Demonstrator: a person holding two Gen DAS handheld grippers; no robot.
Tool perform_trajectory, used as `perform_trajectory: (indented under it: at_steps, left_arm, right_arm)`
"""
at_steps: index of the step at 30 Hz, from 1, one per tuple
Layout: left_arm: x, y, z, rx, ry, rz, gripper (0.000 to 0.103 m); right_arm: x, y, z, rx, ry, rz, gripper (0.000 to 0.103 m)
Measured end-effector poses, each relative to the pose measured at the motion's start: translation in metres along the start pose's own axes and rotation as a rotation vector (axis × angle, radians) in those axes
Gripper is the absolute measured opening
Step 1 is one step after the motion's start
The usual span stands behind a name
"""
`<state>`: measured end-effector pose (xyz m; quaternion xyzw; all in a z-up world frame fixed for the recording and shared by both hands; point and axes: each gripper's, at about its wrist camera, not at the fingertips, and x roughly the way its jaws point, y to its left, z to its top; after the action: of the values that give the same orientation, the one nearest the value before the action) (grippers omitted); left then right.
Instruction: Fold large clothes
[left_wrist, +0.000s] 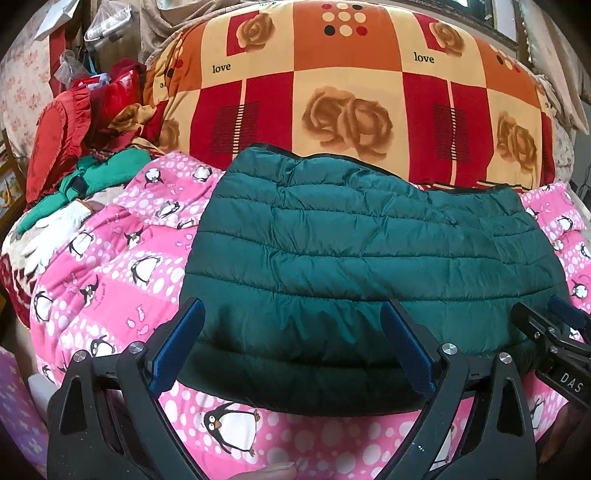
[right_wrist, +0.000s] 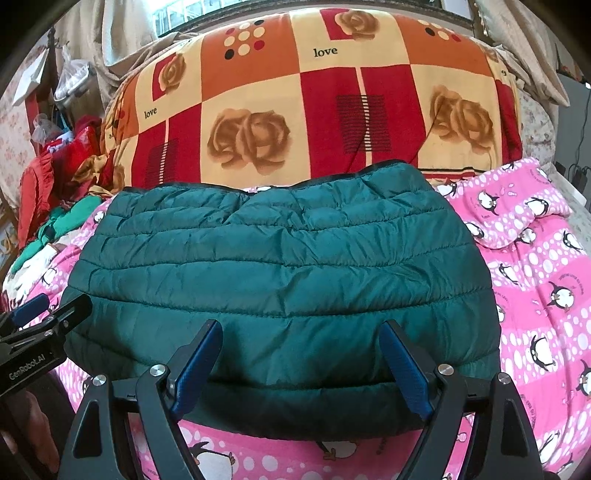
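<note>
Two spread-jawed grippers, left gripper (left_wrist: 291, 350) and right gripper (right_wrist: 301, 365), flank lower-centre folded puffer jacket (left_wrist: 369, 251); slick padding may spring open.

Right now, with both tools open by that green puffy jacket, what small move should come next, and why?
Probably a short push forward, then closing both tools on the near edge. The green quilted jacket lies already folded into a flat bundle on the pink penguin blanket. The left tool and right tool are open with the thick near fold between their fingers, gripping nothing, so another fold seems to need a grip first.
</note>
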<state>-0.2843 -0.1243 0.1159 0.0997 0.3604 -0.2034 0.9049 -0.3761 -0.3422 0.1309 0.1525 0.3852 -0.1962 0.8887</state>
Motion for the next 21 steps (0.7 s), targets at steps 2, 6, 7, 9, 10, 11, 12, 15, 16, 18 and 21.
perform_trajectory:
  at_steps: [2, 6, 7, 9, 10, 11, 12, 15, 16, 18, 21]
  left_arm:
    - [0.0001, -0.0002, -0.0002, 0.0, 0.002, 0.001, 0.096]
    - [0.0006, -0.0002, -0.0004, -0.001, 0.004, 0.0, 0.096]
    - [0.0009, 0.0002, -0.0003, 0.0, 0.005, 0.001, 0.096]
    - [0.0012, 0.0007, -0.0004, 0.0, 0.006, 0.0, 0.096]
    - [0.0015, 0.001, -0.0004, -0.002, 0.006, 0.0, 0.096]
    - [0.0019, 0.0014, -0.0004, -0.002, 0.007, 0.001, 0.096]
    - [0.0022, 0.0018, -0.0006, -0.002, 0.008, 0.0, 0.096]
    - [0.0026, 0.002, -0.0008, -0.001, 0.006, 0.001, 0.096]
    - [0.0034, 0.0021, -0.0012, 0.001, 0.007, 0.001, 0.096]
    - [0.003, 0.0024, -0.0012, -0.001, 0.009, 0.001, 0.096]
    - [0.0041, 0.0029, -0.0026, 0.002, 0.012, 0.001, 0.096]
  right_arm:
    - [0.0013, 0.0004, 0.0001, -0.001, 0.004, 0.002, 0.085]
    - [0.0031, 0.0021, 0.0005, -0.013, 0.008, 0.002, 0.085]
    - [0.0034, 0.0024, 0.0005, -0.015, 0.008, 0.003, 0.085]
    - [0.0038, 0.0034, 0.0004, -0.017, 0.009, 0.001, 0.085]
    - [0.0038, 0.0035, 0.0004, -0.017, 0.009, 0.001, 0.085]
    - [0.0037, 0.0035, 0.0004, -0.016, 0.009, 0.001, 0.085]
    - [0.0037, 0.0036, 0.0004, -0.016, 0.01, 0.001, 0.085]
    - [0.0052, 0.0027, 0.0008, -0.013, 0.013, 0.001, 0.085]
    - [0.0056, 0.0027, 0.0007, -0.012, 0.014, 0.002, 0.085]
    - [0.0065, 0.0015, 0.0006, -0.012, 0.017, 0.002, 0.085]
    - [0.0071, 0.0003, 0.0007, -0.01, 0.018, 0.005, 0.085]
